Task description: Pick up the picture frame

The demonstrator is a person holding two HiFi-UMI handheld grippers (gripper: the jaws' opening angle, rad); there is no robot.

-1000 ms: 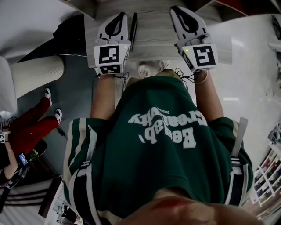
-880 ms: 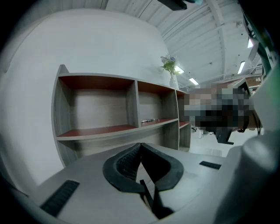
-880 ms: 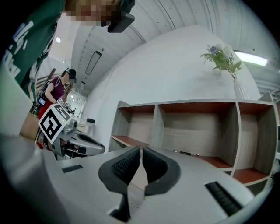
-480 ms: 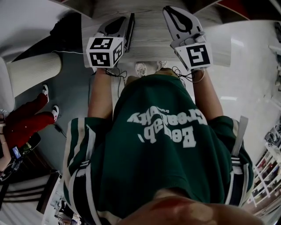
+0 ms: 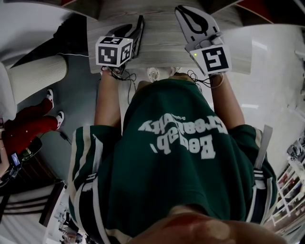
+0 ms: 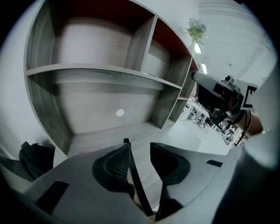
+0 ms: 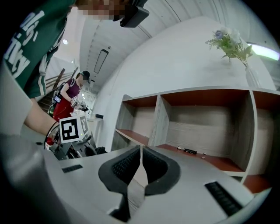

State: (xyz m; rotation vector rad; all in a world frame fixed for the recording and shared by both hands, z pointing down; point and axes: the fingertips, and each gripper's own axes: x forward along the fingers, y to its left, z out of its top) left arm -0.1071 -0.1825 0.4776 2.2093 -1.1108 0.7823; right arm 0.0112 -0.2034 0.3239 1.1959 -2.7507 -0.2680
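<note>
The picture frame [image 5: 140,32] is a thin dark slat standing on edge on the grey wood shelf top [image 5: 162,45]. My left gripper [image 5: 132,29] points down at it. In the left gripper view the frame [image 6: 134,177] runs between the jaws, leaning along the left pad [image 6: 114,164]. A clear gap separates it from the right pad. The left gripper [image 6: 139,145] is opening, so the frame is no longer squeezed. My right gripper [image 5: 186,12] hovers level to the right of it. Its jaws [image 7: 141,151] are shut with nothing between them.
A cubby shelf unit [image 6: 100,74] stands ahead, with small dark items [image 7: 189,151] on one board and a plant [image 7: 229,43] on top. A black bag [image 5: 71,33] lies on the floor at left. A person in red trousers [image 5: 28,124] is seated nearby.
My left gripper has sunk and tipped nose-down, so its marker cube now shows its top face. The frame leans more to the left. My right gripper has drifted slightly left.
</note>
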